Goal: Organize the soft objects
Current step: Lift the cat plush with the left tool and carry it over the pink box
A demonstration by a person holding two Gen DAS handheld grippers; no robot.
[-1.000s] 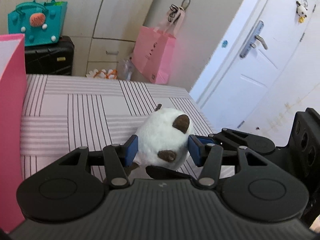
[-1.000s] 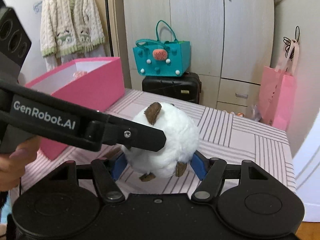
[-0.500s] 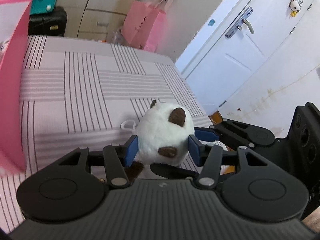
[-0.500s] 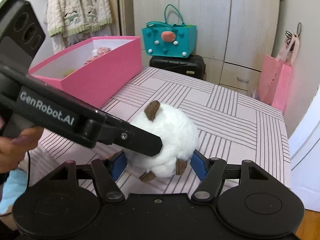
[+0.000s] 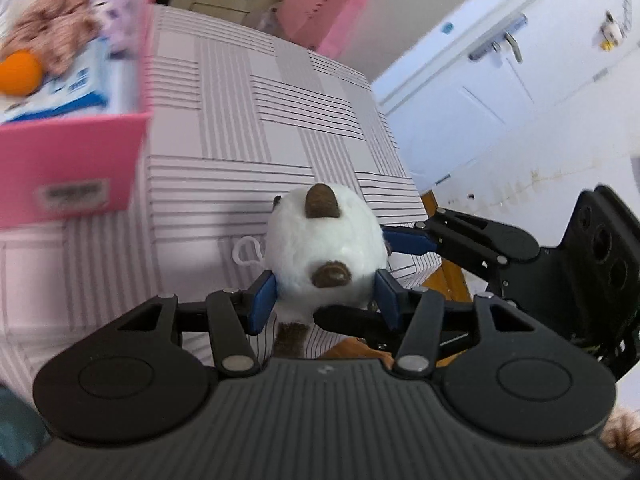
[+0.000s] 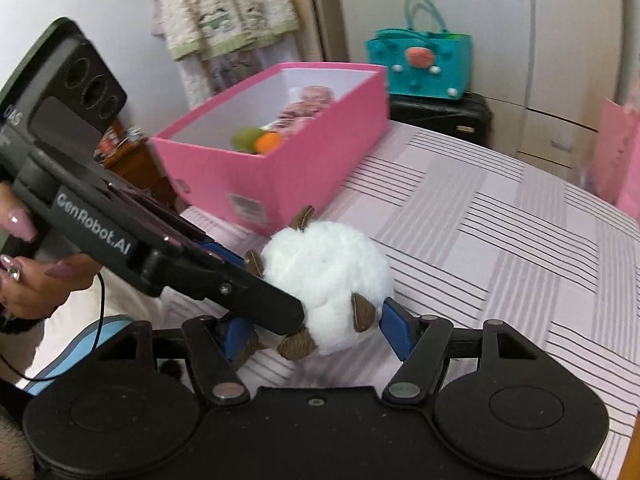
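While both grippers clamp it, the white plush toy (image 5: 326,246) (image 6: 326,286) hangs over the table's (image 5: 248,120) (image 6: 500,240) near corner. The left gripper (image 5: 326,294) squeezes its sides with blue fingers (image 5: 262,300); the right gripper (image 6: 316,330) pinches it crosswise, fingers (image 6: 394,330) pressed into the fur. The pink box (image 5: 76,168) (image 6: 288,168) stands at ten o'clock, open-topped, holding an orange ball (image 5: 20,74). Striped cloth stretches bare toward one o'clock, ending at the table edge by the white door (image 5: 500,92).
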